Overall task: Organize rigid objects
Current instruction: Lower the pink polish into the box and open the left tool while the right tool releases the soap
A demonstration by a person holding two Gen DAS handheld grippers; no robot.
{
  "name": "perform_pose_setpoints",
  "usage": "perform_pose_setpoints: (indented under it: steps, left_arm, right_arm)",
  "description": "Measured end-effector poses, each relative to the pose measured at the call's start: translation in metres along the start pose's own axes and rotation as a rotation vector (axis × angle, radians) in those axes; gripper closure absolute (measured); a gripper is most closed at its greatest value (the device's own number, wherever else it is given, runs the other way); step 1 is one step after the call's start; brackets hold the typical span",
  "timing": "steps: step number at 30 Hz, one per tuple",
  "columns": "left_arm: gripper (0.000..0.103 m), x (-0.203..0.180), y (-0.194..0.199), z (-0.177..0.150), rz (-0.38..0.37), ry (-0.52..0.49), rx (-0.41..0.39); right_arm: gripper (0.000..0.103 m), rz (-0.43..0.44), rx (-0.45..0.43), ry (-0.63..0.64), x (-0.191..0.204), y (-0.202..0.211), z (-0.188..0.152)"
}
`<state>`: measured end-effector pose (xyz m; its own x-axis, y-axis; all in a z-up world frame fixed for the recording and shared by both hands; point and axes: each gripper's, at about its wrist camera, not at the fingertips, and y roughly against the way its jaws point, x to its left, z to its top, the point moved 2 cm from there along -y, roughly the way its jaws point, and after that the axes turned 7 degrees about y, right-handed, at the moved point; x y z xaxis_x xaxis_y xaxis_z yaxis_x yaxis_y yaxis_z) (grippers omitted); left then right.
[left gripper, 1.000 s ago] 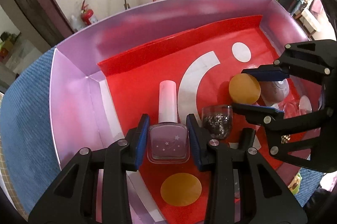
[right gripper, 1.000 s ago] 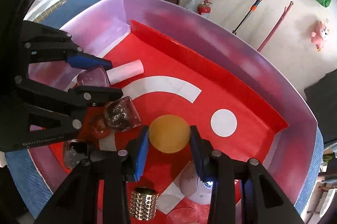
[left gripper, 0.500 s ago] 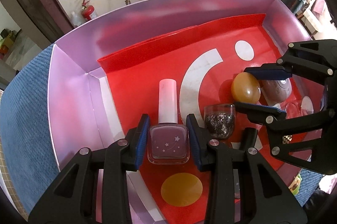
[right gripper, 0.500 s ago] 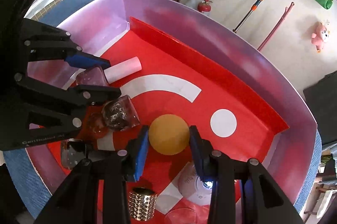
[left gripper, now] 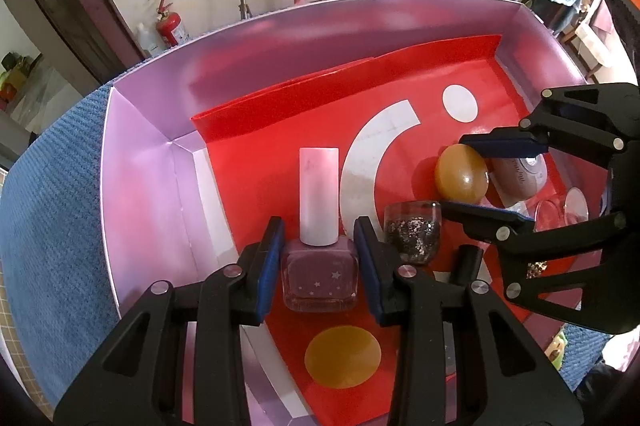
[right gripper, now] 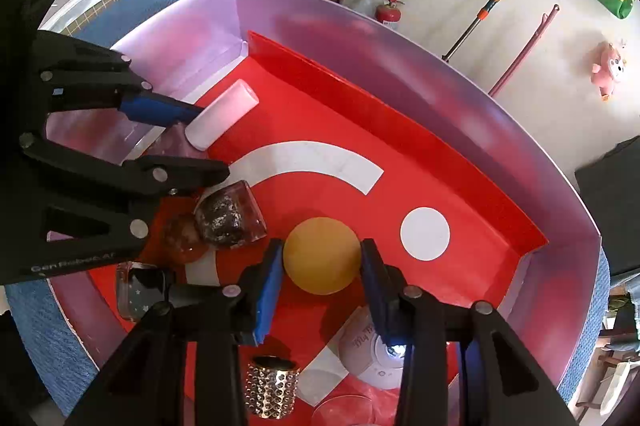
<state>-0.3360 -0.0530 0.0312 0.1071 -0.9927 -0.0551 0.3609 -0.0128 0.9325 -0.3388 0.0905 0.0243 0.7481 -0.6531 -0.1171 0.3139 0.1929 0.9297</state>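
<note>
Left fingers (left gripper: 319, 254) clamp the nail polish bottle (left gripper: 319, 266); right fingers (right gripper: 322, 276) are opening around the orange ball (right gripper: 322, 256).

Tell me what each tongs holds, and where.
Left tongs clamp the nail polish bottle by its glass sides. Right tongs are opening around the orange ball, gaps visible.

A purple nail polish bottle (left gripper: 319, 276) with small white stars and a tall pale pink cap (left gripper: 319, 195) lies flat on the red floor of the lilac box (left gripper: 144, 185), cap pointing to 12 o'clock. Just beside it at 3 o'clock stands a clear glitter jar (left gripper: 412, 236). An amber ball (right gripper: 322, 255) rests toward 1 o'clock. Near it lie a mauve round case (left gripper: 520, 175) and a gold studded cylinder (right gripper: 273, 392).
</note>
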Motion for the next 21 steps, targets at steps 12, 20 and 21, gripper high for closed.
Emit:
perform_pose_setpoints:
  steps: [12,20,21]
  left_arm:
    - [0.052,-0.001,0.004,0.003,0.007,0.004,-0.035]
    - [0.052,0.0,0.022,-0.003,0.025,0.002,-0.087]
    - [0.051,0.0,0.027,-0.005,0.023,0.007,-0.098]
  right_arm:
    - [0.055,-0.006,-0.01,0.008,0.004,0.007,-0.005]
    - [0.052,-0.027,-0.03,-0.005,0.004,0.027,-0.014]
    - [0.051,-0.028,-0.035,-0.007,0.006,0.031,-0.014]
